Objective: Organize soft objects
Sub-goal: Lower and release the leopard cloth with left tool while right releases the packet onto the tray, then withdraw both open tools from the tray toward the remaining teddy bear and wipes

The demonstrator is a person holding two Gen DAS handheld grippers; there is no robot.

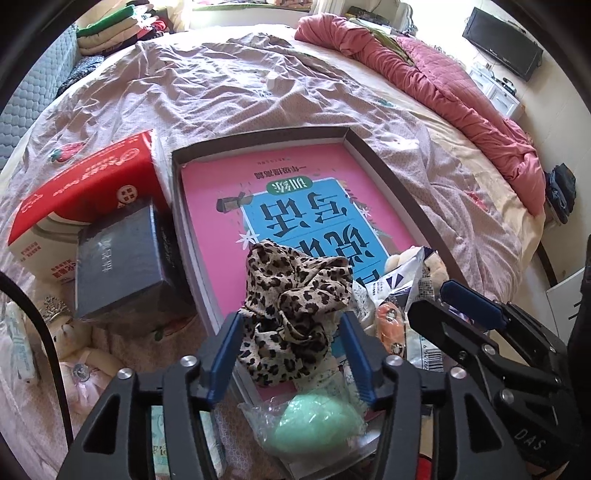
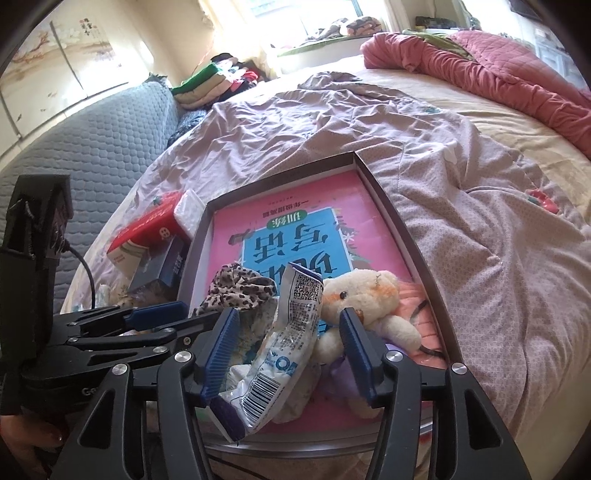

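Observation:
A leopard-print cloth point(image 1: 291, 291) lies bunched on a pink book point(image 1: 295, 177) inside a shallow grey box point(image 1: 388, 177) on the bed. My left gripper point(image 1: 290, 321) stands open around the cloth, its blue pads clear of it. In the right wrist view my right gripper point(image 2: 289, 317) is open astride a crumpled white packet point(image 2: 291, 332), and a cream plush bear point(image 2: 369, 291) lies by its right finger. The same leopard cloth point(image 2: 240, 288) lies left of the packet. A pale green soft lump in a clear bag point(image 1: 317, 417) sits under my left gripper.
A red tissue box point(image 1: 85, 184) and a dark box point(image 1: 118, 258) sit left of the grey box. A small crowned teddy point(image 1: 70, 332) lies at the near left. A pink quilt point(image 1: 443, 74) is heaped at the far right of the bed, with folded clothes point(image 1: 110, 29) at the far left.

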